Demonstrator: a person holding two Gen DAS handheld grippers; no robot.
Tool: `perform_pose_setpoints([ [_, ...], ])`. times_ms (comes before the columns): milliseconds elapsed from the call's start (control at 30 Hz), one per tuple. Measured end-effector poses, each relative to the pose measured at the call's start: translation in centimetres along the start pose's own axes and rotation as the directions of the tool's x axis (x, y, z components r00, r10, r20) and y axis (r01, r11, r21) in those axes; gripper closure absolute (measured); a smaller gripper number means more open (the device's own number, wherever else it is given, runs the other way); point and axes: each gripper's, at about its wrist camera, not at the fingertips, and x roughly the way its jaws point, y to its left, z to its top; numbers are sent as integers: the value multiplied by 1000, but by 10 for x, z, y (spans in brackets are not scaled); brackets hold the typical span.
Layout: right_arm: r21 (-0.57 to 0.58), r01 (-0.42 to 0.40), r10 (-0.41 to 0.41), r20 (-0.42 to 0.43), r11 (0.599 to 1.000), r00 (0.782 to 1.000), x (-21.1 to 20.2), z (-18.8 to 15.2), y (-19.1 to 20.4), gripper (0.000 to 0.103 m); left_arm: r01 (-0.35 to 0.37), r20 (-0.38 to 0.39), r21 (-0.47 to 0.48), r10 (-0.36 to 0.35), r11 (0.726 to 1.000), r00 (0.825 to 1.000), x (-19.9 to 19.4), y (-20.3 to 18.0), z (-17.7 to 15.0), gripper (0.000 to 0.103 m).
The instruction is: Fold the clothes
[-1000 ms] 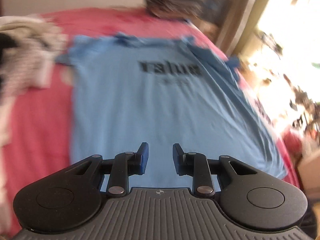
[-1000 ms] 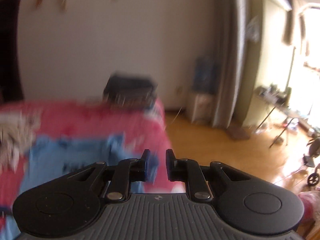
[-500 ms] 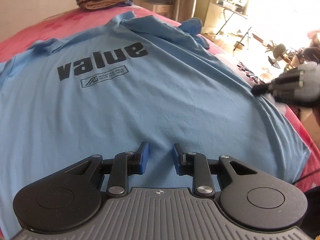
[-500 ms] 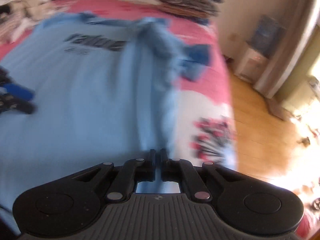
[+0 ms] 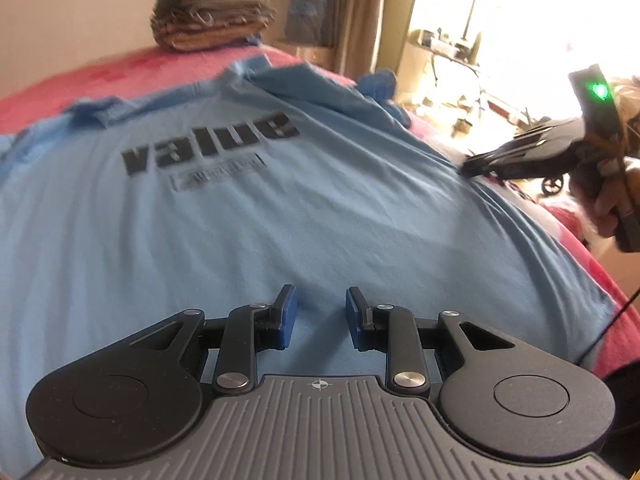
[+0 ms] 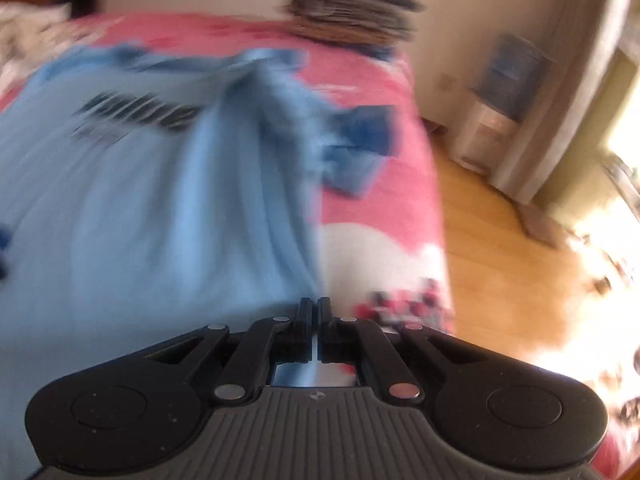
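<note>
The blue T-shirt [image 5: 304, 216] lies spread flat, print side up, across the pink bed [image 5: 120, 76], and fills the centre and left of the left wrist view. Its printed word sits in the upper middle of that frame, with the collar toward the top. One sleeve [image 6: 356, 148] is bunched at the upper centre of the right wrist view, off the shirt body and on the bedcover.

Your left tongs [image 5: 317, 312] hover low over the lower part of the shirt, pads apart, nothing between them. This placement suits pinning or pinching the lower fabric.

Your right tongs [image 6: 315, 320] are drawn together at the shirt's side edge, lower centre of the right wrist view. A sliver of blue shows between the pads, so the right tongs are judged to be pinching that edge; blur prevents certainty. In the left wrist view they meet the shirt's edge at the right of the frame, and creases run toward that point, which suggests tension.

A stack of folded clothes [image 5: 214, 20] sits at the top of the frame, on the far end of the bed.
</note>
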Motion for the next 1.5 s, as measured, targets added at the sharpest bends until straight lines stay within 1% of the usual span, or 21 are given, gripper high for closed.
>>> perform_pose_setpoints([
  [67, 52, 13, -15, 25, 999, 1000, -4, 12, -7, 101, -6, 5, -20, 6, 1000, 1000, 3, 6, 1, 75],
  [133, 37, -2, 0, 55, 999, 998, 3, 27, 1, 101, 11, -4, -80, -12, 997, 1000, 6, 16, 3, 75],
  [267, -15, -40, 41, 116, 999, 992, 19, 60, 23, 99, 27, 3, -117, -26, 993, 1000, 5, 25, 2, 75],
  [300, -4, -36, 37, 133, 999, 990, 23, 69, 25, 93, 25, 4, -117, -24, 993, 1000, 5, 26, 2, 75],
  [333, 17, -29, 26, 149, 999, 988, 28, 79, 24, 76, 26, 5, -119, -25, 993, 1000, 5, 27, 2, 75],
  [400, 159, -45, 17, 172, 986, 985, 35, 93, 5, 61, 33, 7, -134, -32, 990, 999, 5, 29, 2, 75],
  [433, 252, -62, 16, 180, 966, 984, 39, 97, -9, 60, 37, 8, -144, -36, 989, 999, 6, 30, 2, 75],
  [500, 426, -119, 50, 170, 897, 984, 49, 99, -38, 60, 44, 15, -163, -42, 986, 999, 7, 33, 1, 75],
  [600, 627, -196, 128, 152, 754, 980, 67, 97, -78, 57, 48, 30, -189, -43, 981, 999, 8, 38, 1, 75],
  [700, 666, -213, 128, 174, 715, 976, 69, 101, -87, 56, 34, 47, -209, -24, 977, 999, 6, 43, 3, 75],
  [800, 610, -229, 132, 200, 759, 971, 66, 116, -73, 54, 2, 55, -241, 11, 970, 998, 6, 52, 5, 75],
  [900, 470, -256, 178, 204, 845, 963, 70, 140, -43, 54, -19, 60, -286, 38, 958, 998, 7, 64, 6, 75],
  [967, 324, -270, 216, 195, 907, 957, 73, 152, -15, 51, -25, 62, -314, 47, 949, 997, 7, 71, 7, 75],
  [1033, 186, -272, 236, 197, 944, 952, 71, 156, 10, 35, -33, 68, -331, 58, 943, 996, 6, 76, 8, 75],
  [1100, 75, -273, 253, 204, 959, 946, 70, 156, 31, 30, -67, 78, -340, 99, 938, 992, 3, 82, 9, 74],
  [1167, 18, -236, 228, 196, 972, 954, 74, 155, 43, 31, -93, 80, -364, 130, 927, 988, 3, 91, 10, 74],
  [1200, 1, -196, 193, 178, 981, 965, 79, 155, 47, 48, -97, 77, -386, 137, 917, 988, 3, 97, 10, 74],
  [1233, -3, -154, 153, 149, 988, 977, 87, 156, 47, 87, -102, 74, -408, 144, 907, 987, 3, 103, 10, 74],
  [1267, 15, -122, 120, 113, 992, 986, 97, 157, 44, 99, -104, 72, -426, 148, 899, 986, 3, 108, 10, 74],
  [1400, 204, -33, 11, 107, 978, 994, 118, 158, 12, 98, -120, 70, -475, 173, 872, 982, 2, 123, 9, 74],
  [1500, 365, -18, -9, 72, 931, 997, 129, 150, -14, 96, -124, 67, -487, 178, 865, 982, 2, 126, 8, 74],
])
